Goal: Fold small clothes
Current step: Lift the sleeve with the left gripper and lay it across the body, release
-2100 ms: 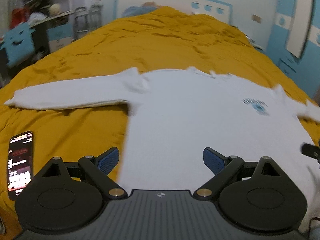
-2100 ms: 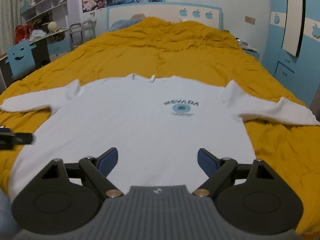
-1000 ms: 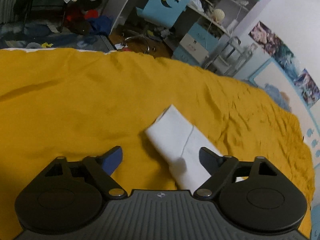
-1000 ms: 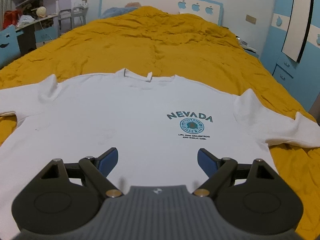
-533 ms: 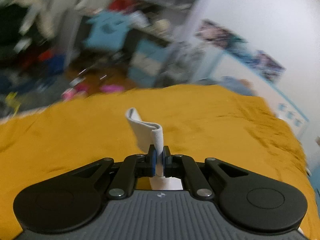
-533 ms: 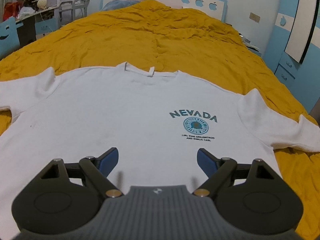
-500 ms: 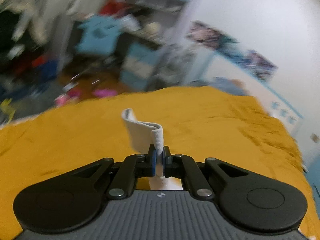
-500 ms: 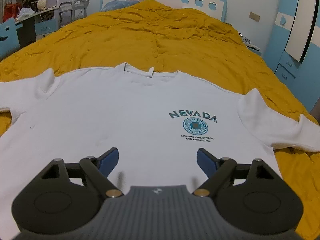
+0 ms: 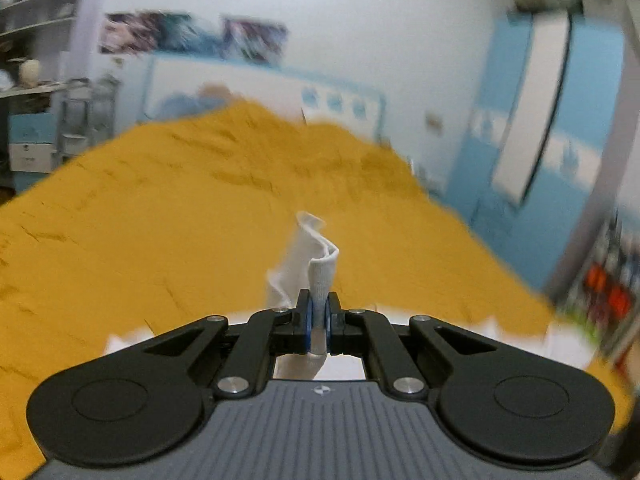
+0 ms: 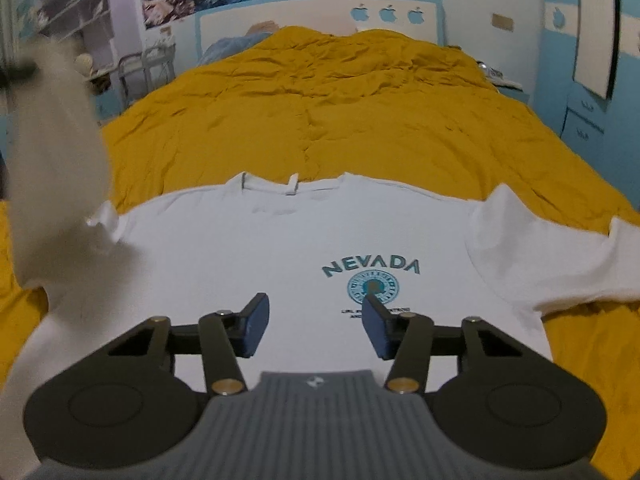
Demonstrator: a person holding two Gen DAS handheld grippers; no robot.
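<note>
A white long-sleeved shirt (image 10: 304,248) printed NEVADA lies face up on the yellow bed cover (image 10: 320,112). My left gripper (image 9: 316,318) is shut on the cuff of the shirt's left sleeve (image 9: 310,258) and holds it lifted above the bed. In the right wrist view that raised sleeve (image 10: 52,168) shows blurred at the left. My right gripper (image 10: 314,326) is open and empty, hovering over the shirt's lower front, jaws narrower than before. The right sleeve (image 10: 560,256) lies spread out flat.
The bed's white headboard (image 10: 320,12) is at the far end. Blue cupboards (image 10: 592,80) stand to the right. Shelves and a desk (image 9: 28,92) stand to the left of the bed.
My left gripper has swung with the pinched sleeve cuff from facing the desk side to facing along the bed. My right gripper's jaws have narrowed.
</note>
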